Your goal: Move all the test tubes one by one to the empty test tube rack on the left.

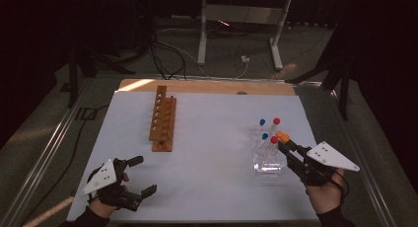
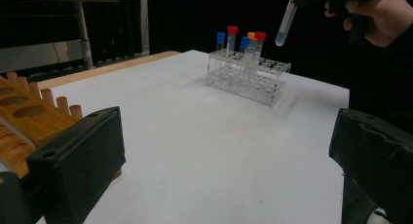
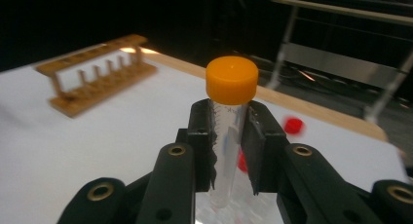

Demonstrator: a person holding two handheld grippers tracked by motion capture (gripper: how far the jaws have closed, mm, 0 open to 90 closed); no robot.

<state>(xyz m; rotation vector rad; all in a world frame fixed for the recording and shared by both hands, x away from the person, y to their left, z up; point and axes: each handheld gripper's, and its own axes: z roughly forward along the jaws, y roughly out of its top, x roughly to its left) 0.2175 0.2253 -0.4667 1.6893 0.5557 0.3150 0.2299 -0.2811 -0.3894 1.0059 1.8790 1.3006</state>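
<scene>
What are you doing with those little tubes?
A person holds a gripper in each hand at a white table. The right gripper is shut on an orange-capped tube, lifted above the clear rack, where blue- and red-capped tubes stand. The left gripper waits open near the wooden rack.

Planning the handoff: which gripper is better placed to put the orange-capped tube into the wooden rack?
Probably the right gripper: it is already shut on the orange-capped tube, lifted above the clear rack. The left gripper is open and holds nothing, though it sits nearer the wooden rack.
</scene>
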